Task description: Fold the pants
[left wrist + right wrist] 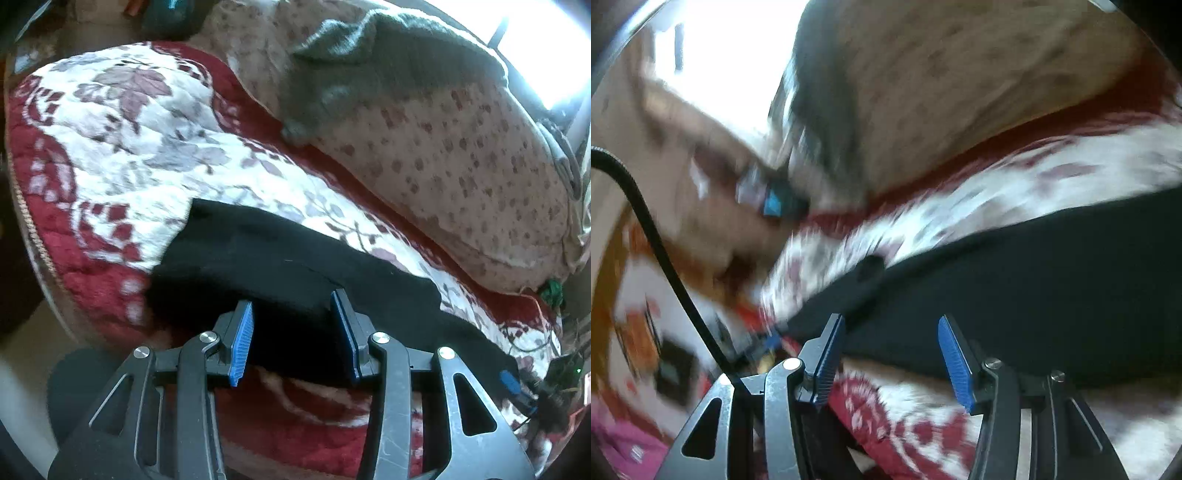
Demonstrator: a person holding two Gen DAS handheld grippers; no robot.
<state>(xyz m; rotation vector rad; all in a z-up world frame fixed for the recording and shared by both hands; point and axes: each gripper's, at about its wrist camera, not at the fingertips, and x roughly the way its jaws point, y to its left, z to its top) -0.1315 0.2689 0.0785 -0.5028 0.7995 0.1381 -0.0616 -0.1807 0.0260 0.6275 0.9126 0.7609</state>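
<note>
The black pants (266, 258) lie folded in a long strip on the red and white floral quilt (122, 147). My left gripper (293, 317) is open, its blue pads (242, 339) either side of the near edge of the pants at one end. My right gripper (892, 339) is open over the near edge of the pants (1034, 288) at the other end; that view is blurred by motion. The right gripper's blue tips also show in the left wrist view (511, 384) at the far end of the strip.
A spotted beige pillow (461, 166) lies along the back of the bed with a grey garment (388, 55) on it. The quilt's near edge (33, 229) drops off at the left. A black cable (657, 251) hangs at the left of the right wrist view.
</note>
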